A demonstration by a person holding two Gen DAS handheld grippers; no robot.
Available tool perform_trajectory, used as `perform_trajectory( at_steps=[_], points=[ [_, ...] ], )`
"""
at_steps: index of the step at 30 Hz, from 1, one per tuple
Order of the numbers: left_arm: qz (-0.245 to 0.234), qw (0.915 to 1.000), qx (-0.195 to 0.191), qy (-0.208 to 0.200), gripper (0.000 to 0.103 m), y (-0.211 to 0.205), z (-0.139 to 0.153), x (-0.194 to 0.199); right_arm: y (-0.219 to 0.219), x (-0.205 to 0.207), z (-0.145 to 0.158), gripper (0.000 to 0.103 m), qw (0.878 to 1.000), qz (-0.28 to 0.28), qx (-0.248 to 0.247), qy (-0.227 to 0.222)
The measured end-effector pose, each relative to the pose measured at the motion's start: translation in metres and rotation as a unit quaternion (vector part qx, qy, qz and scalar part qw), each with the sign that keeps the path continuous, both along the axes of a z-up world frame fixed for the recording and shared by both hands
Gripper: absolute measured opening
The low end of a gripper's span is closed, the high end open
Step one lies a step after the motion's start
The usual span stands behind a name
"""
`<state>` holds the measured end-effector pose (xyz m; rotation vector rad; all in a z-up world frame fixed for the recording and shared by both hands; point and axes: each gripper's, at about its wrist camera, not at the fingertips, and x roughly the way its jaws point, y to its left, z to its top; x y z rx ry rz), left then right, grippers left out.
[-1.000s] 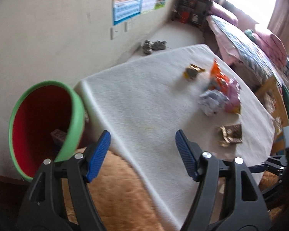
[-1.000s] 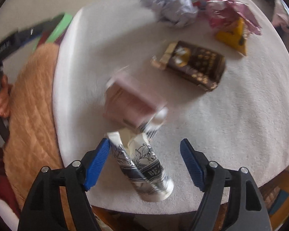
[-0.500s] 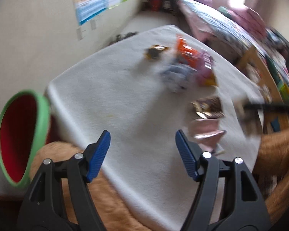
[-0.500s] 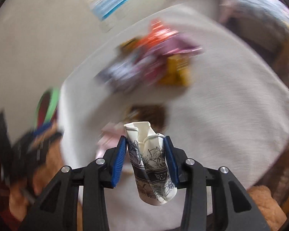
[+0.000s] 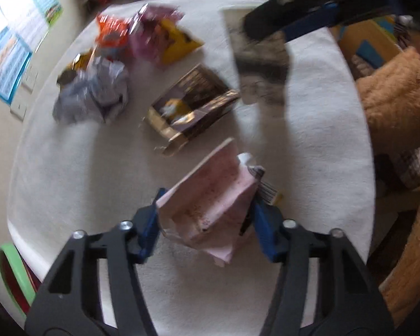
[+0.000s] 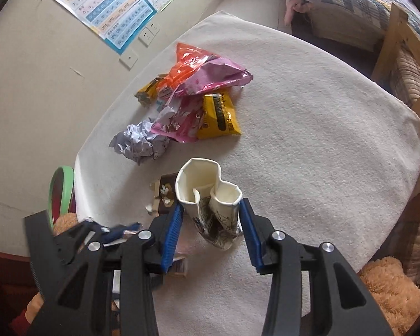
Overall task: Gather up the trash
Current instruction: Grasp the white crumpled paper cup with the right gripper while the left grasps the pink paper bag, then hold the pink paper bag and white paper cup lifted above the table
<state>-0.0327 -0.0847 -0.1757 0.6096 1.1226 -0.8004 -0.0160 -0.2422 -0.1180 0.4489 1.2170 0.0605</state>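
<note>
My left gripper (image 5: 207,218) has its blue pads against both sides of a crumpled pink carton (image 5: 212,196) on the white table cloth (image 5: 70,173). My right gripper (image 6: 211,222) is shut on a crushed white paper cup (image 6: 210,196) with a dark print and holds it above the table; the cup also shows in the left wrist view (image 5: 254,64). A brown and gold wrapper (image 5: 190,106), a grey crumpled paper ball (image 6: 140,141), and orange, pink and yellow wrappers (image 6: 201,95) lie on the cloth.
A green-rimmed red bin (image 6: 60,190) stands off the table's left edge, also seen in the left wrist view (image 5: 11,277). A tan plush cushion (image 5: 394,98) lies at the right. A wooden chair (image 6: 403,58) and a bed stand beyond the table.
My left gripper moved from beside the bin over the table and closed around the pink carton. My right gripper shut on the paper cup and lifted it.
</note>
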Motion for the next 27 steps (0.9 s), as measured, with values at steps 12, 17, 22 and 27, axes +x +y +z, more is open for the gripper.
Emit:
perform_trajectory(
  at_steps=[12,17,22,27],
  points=[
    [0.184,0.9787,-0.091,-0.004,0.051,0.059,0.040,0.016,0.018,0.005,-0.017,0.053,0.999,0.021,-0.017,0.021],
    [0.266,0.9556,-0.119,-0.040,0.051,0.085,0.068,0.023,0.024,0.006,-0.013,0.057,0.999,0.027,-0.021,0.004],
    [0.296,0.9429,-0.130,-0.080,0.051,0.100,0.094,0.027,0.026,0.006,-0.007,0.058,0.999,0.028,-0.023,-0.011],
    [0.314,0.9345,-0.141,-0.092,0.051,0.110,0.107,0.033,0.026,0.006,-0.006,0.058,0.999,0.029,-0.026,-0.012]
  ],
)
